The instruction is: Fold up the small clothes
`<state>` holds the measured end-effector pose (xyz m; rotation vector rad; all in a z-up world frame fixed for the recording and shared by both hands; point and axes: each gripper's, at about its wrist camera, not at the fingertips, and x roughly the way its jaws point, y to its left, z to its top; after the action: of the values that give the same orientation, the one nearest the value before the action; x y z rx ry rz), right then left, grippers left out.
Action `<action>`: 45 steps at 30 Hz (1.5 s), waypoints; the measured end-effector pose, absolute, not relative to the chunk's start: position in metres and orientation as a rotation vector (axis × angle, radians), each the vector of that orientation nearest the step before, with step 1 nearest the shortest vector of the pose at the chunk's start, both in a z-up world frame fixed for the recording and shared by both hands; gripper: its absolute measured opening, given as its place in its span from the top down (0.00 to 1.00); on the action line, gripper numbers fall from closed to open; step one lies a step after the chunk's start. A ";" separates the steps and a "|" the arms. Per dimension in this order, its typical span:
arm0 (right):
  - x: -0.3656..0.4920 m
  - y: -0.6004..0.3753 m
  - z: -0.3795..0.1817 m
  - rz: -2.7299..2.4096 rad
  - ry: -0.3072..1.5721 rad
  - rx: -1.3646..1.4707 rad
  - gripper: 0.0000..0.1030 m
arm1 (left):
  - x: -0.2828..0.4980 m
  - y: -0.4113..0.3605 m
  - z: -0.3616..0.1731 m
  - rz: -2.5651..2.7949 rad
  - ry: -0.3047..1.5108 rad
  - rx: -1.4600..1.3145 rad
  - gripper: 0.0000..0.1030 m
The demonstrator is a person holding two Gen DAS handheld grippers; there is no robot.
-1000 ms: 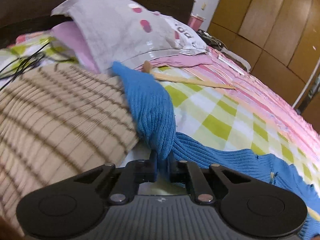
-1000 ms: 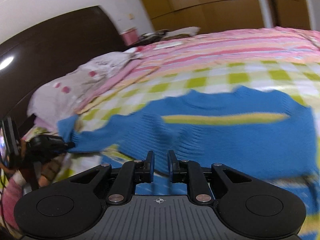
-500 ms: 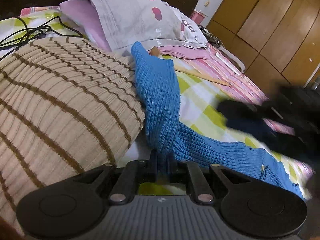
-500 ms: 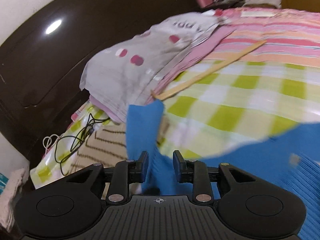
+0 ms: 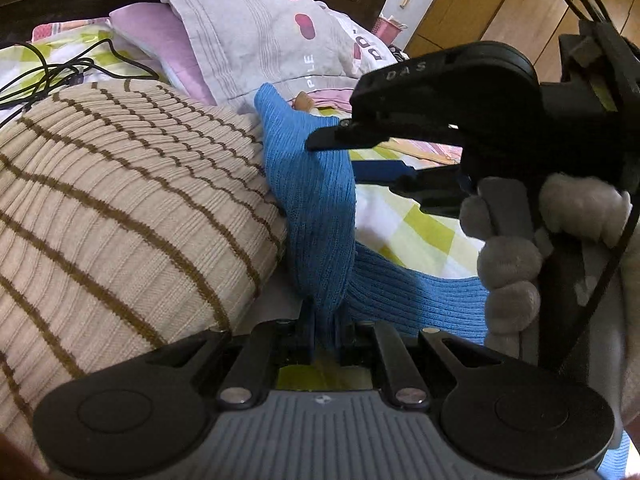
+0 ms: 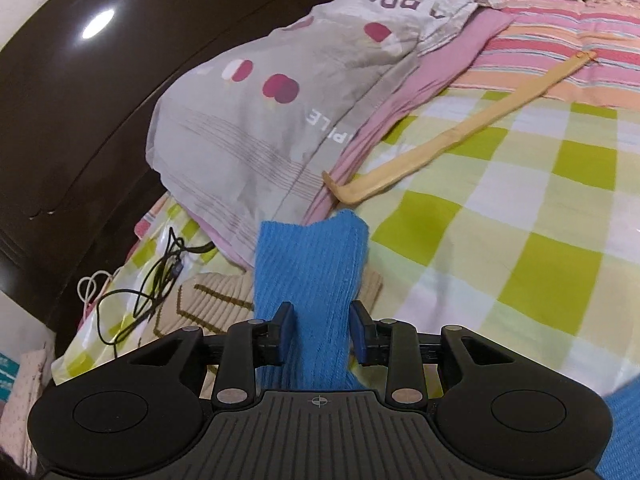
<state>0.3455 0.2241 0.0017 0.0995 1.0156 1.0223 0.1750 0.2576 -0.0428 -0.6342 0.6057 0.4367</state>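
Left wrist view: the left gripper (image 5: 323,334) is clamped tight on the blue knit sleeve (image 5: 316,200), which rises from the jaws toward 12 o'clock and lies against a beige striped garment (image 5: 120,216) at 9 o'clock. The rest of the blue sweater runs off toward 3 o'clock across the checked bedsheet (image 5: 404,232). The right gripper (image 5: 332,156) enters from 2 o'clock, carried by a gloved hand (image 5: 516,248); its upper finger lies over the sleeve, and its lower finger is partly hidden behind the knit. The letters "DAS" are legible on its body. The grey pillow (image 5: 248,32) at 12 o'clock reads "PPLE" in part. Right wrist view: the right gripper (image 6: 323,330) has its jaws opening, with the sleeve (image 6: 312,280) between them; the pads stand clear of the knit on both sides. The sleeve cuff points to 12 o'clock. The pillow (image 6: 280,100) shows "PPLE" inverted, with further lettering cut off at the fold. A wooden stick (image 6: 452,144) lies at 1 o'clock, and black cables (image 6: 152,284) at 9 o'clock.
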 end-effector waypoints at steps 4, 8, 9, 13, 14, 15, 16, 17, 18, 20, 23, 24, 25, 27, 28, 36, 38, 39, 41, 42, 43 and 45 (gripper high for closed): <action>0.347 0.222 0.004 1.016 1.003 0.113 0.91 | 0.177 0.254 -0.043 0.439 0.607 -0.617 0.84; 0.346 0.210 0.014 0.999 0.952 0.146 0.93 | 0.178 0.253 -0.044 0.438 0.601 -0.605 0.84; 0.346 0.205 0.019 0.995 0.940 0.160 0.93 | 0.177 0.253 -0.043 0.435 0.597 -0.607 0.83; 0.347 0.180 0.037 0.963 0.886 0.224 0.93 | 0.176 0.247 -0.040 0.419 0.566 -0.585 0.82; 0.348 0.173 0.042 0.951 0.873 0.239 0.93 | 0.176 0.244 -0.038 0.414 0.556 -0.573 0.80; 0.348 0.166 0.046 0.938 0.859 0.249 0.93 | 0.176 0.242 -0.037 0.411 0.547 -0.556 0.77; 0.349 0.159 0.050 0.925 0.848 0.256 0.93 | 0.176 0.239 -0.035 0.409 0.541 -0.541 0.76; 0.350 0.151 0.054 0.913 0.837 0.265 0.93 | 0.176 0.237 -0.034 0.405 0.534 -0.528 0.73; 0.350 0.142 0.058 0.901 0.825 0.275 0.93 | 0.177 0.235 -0.034 0.397 0.529 -0.520 0.70; 0.352 0.126 0.066 0.875 0.798 0.290 0.93 | 0.177 0.234 -0.034 0.380 0.524 -0.522 0.68; 0.353 0.100 0.075 0.836 0.773 0.318 0.93 | 0.180 0.235 -0.036 0.358 0.529 -0.510 0.65; 0.353 0.092 0.077 0.825 0.768 0.325 0.93 | 0.181 0.233 -0.036 0.352 0.529 -0.503 0.64; 0.353 0.083 0.079 0.813 0.762 0.331 0.93 | 0.183 0.232 -0.037 0.344 0.529 -0.495 0.64; 0.350 0.066 0.084 0.790 0.746 0.337 0.93 | 0.187 0.229 -0.037 0.327 0.527 -0.481 0.63; 0.348 0.058 0.087 0.779 0.737 0.340 0.93 | 0.188 0.227 -0.036 0.319 0.527 -0.475 0.63; 0.337 -0.013 0.104 0.665 0.668 0.367 0.93 | 0.191 0.206 -0.034 0.239 0.521 -0.427 0.62; 0.332 -0.032 0.107 0.633 0.652 0.376 0.93 | 0.192 0.204 -0.034 0.229 0.526 -0.420 0.62; 0.329 -0.042 0.108 0.616 0.643 0.380 0.93 | 0.193 0.202 -0.035 0.226 0.530 -0.417 0.62; 0.321 -0.061 0.109 0.581 0.626 0.392 0.93 | 0.194 0.200 -0.036 0.228 0.541 -0.410 0.62; 0.316 -0.072 0.108 0.564 0.618 0.405 0.93 | 0.193 0.199 -0.036 0.226 0.545 -0.411 0.62; 0.310 -0.083 0.108 0.545 0.611 0.414 0.93 | 0.193 0.199 -0.037 0.223 0.545 -0.413 0.62; 0.299 -0.102 0.104 0.509 0.601 0.420 0.93 | 0.193 0.198 -0.037 0.218 0.545 -0.411 0.62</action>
<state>0.2988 -0.1015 0.1043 0.4198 0.6012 0.5093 0.1931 0.1979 -0.0368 -0.4108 0.5447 0.2178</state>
